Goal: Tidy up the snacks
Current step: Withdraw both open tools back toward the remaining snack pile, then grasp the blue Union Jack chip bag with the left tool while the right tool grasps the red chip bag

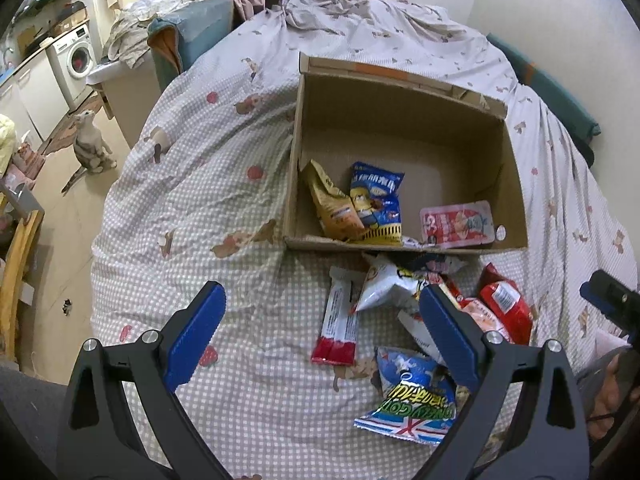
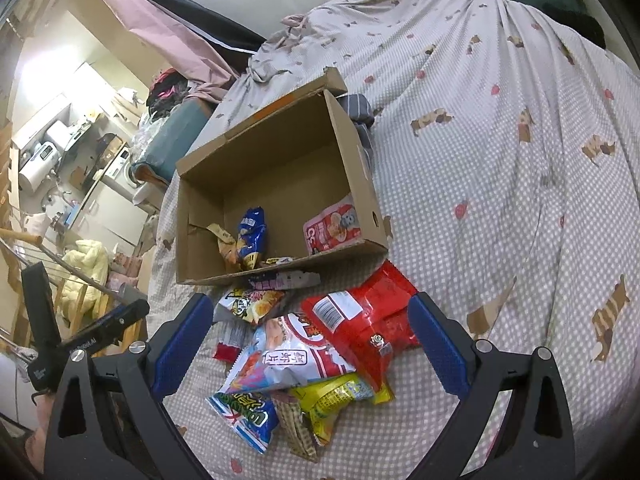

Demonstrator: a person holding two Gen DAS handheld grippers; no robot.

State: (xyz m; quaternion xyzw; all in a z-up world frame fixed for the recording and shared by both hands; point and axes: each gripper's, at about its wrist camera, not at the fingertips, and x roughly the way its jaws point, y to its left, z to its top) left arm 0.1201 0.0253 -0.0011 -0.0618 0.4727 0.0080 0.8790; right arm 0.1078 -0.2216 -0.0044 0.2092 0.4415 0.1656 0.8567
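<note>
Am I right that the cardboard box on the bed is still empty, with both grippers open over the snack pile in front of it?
Not quite: the cardboard box already holds a yellow packet, a blue packet and a pink packet, as the left wrist view shows. The left gripper and right gripper are indeed open over the pile.

The cardboard box [image 1: 404,152] was seen open at the top, so entry from above was unhindered. Its right and rear floor lay bare, while the near left corner was taken up by a yellow bag [image 1: 328,204] and a blue bag [image 1: 378,200], and a pink packet [image 1: 456,224] leaned at the near right wall. The box's near wall stood between the interior and the heap of snack packets [image 2: 320,344] piled just before it on the bed [image 1: 192,184]. To the left of the box and heap, bare bedcover was left free. A folded grey cloth [image 2: 360,112] was pressed against the box's far right corner.
</note>
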